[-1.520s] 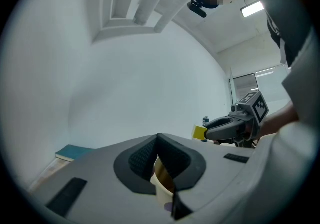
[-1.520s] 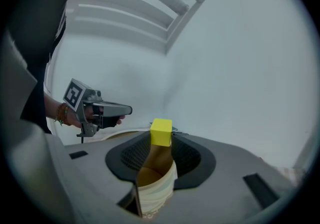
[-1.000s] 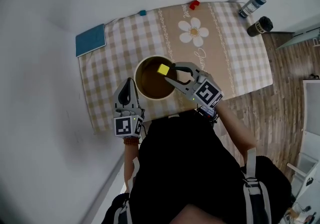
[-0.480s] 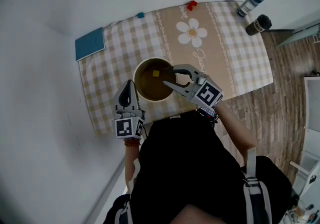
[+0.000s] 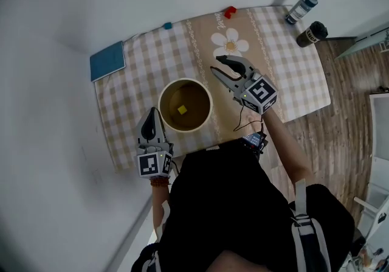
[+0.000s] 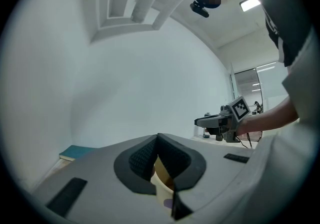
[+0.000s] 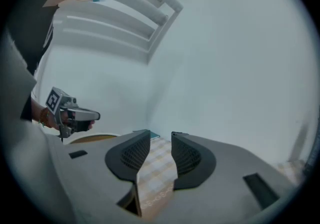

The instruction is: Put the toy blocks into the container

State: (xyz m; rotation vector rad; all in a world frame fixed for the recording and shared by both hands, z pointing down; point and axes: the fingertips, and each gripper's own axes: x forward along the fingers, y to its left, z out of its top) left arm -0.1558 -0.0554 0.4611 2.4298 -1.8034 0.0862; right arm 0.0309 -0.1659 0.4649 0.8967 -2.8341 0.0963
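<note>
A round beige container (image 5: 165, 120) stands on the checked tablecloth, and a yellow block (image 5: 182, 109) lies on its brown bottom. My right gripper (image 5: 217, 64) hangs open and empty to the container's right, over the daisy print; in the right gripper view (image 7: 160, 136) only cloth shows between its jaws. My left gripper (image 5: 151, 116) is shut with nothing in it, just outside the container's near-left rim, and the beige wall (image 6: 161, 182) shows below its pads (image 6: 145, 155). A red block (image 5: 230, 11) and a small teal block (image 5: 167, 25) lie at the table's far edge.
A teal book (image 5: 107, 61) lies at the table's far left corner. Two bottles (image 5: 302, 6) (image 5: 311, 33) stand at the far right corner. White wall runs behind the table, and wooden floor is on the right. The person's body is at the near edge.
The yellow block left the right gripper's jaws and dropped into the container. The right gripper then swung up and right, off the container. The left gripper shifted slightly nearer.
</note>
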